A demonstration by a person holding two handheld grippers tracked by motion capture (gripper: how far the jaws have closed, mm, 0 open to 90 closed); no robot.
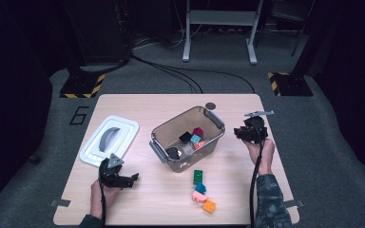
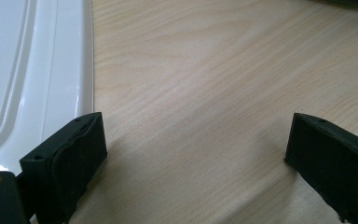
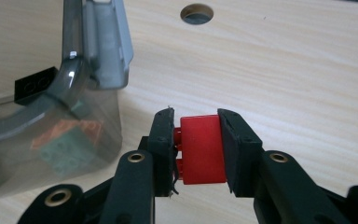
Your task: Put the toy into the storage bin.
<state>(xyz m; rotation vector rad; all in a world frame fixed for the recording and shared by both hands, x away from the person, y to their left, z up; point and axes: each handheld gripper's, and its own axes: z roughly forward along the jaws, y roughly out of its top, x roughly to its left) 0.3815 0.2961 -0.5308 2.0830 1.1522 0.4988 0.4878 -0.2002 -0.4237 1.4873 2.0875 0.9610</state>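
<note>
My right gripper [image 3: 196, 126] is shut on a red brick [image 3: 201, 147], held above the wooden table just right of the clear grey bin [image 3: 93, 46]. In the high view that gripper [image 1: 241, 132] hovers by the right end of the bin [image 1: 158, 131], which holds several bricks of different colours. My left gripper [image 1: 134, 179] rests low near the table's front left; its jaws stand wide apart in the left gripper view [image 2: 193, 144] with bare wood between them.
A white lid [image 1: 123, 124] lies at the left, its edge [image 2: 51, 70] close beside my left jaw. A green brick [image 1: 198, 176], a teal and pink one [image 1: 199, 194] and an orange one [image 1: 209, 206] lie in front of the bin. A round hole [image 3: 196, 13] is in the tabletop.
</note>
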